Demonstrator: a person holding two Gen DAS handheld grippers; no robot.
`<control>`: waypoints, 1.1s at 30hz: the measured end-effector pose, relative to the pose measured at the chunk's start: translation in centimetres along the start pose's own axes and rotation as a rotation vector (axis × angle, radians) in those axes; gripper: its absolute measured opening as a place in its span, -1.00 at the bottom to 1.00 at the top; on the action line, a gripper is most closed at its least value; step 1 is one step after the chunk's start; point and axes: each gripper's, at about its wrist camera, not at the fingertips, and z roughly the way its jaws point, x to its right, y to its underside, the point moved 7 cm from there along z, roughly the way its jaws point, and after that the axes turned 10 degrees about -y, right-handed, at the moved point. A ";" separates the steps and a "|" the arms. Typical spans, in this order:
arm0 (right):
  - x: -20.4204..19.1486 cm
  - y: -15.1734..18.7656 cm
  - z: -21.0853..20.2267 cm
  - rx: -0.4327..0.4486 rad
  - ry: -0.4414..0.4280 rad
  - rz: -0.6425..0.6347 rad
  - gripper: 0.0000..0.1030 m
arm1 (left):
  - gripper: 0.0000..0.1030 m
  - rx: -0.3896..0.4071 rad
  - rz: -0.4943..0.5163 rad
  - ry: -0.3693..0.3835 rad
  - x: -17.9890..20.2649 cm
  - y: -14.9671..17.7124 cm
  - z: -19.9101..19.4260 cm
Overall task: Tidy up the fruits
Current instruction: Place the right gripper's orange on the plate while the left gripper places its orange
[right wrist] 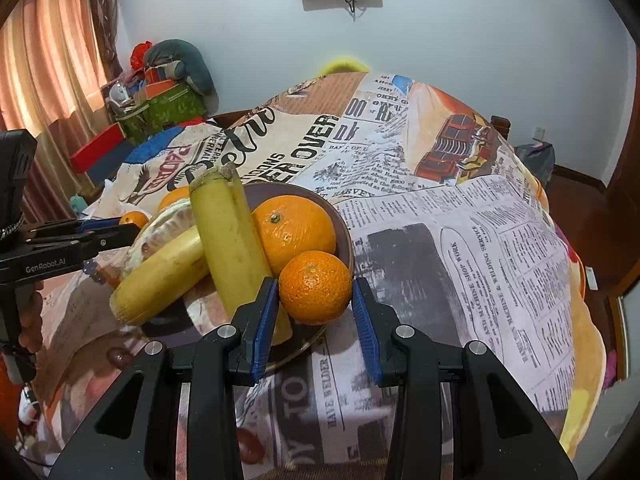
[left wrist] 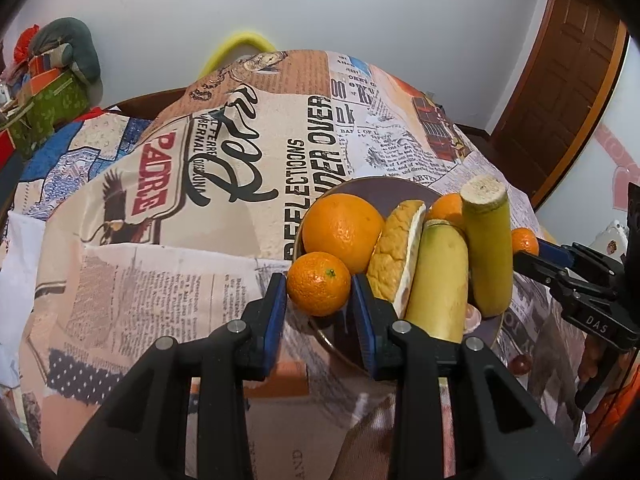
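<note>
A dark plate [left wrist: 384, 192] on the newspaper-print tablecloth holds a big orange [left wrist: 342, 232], a pomelo wedge [left wrist: 396, 256] and two banana halves [left wrist: 440, 280]. My left gripper [left wrist: 319, 286] is shut on a small mandarin [left wrist: 319, 284] at the plate's near left rim. In the right wrist view the same plate [right wrist: 316, 204] holds the bananas [right wrist: 232, 236] and an orange [right wrist: 294, 232]. My right gripper [right wrist: 315, 290] is shut on another small mandarin [right wrist: 315, 287] at the plate's near right rim. Each gripper shows in the other's view, the right one [left wrist: 528, 246] and the left one [right wrist: 128, 224].
The tablecloth [left wrist: 168, 200] covers a rounded table that drops off at the right [right wrist: 560, 280]. Boxes and a cushion [right wrist: 168, 92] are piled at the back left. A door [left wrist: 560, 80] stands at the right, and a yellow chair back [left wrist: 240, 46] behind the table.
</note>
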 end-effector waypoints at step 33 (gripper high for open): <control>-0.2 -1.3 -3.2 0.044 -0.002 -0.017 -0.24 | 0.00 0.059 0.001 0.008 0.5 -0.5 -4.6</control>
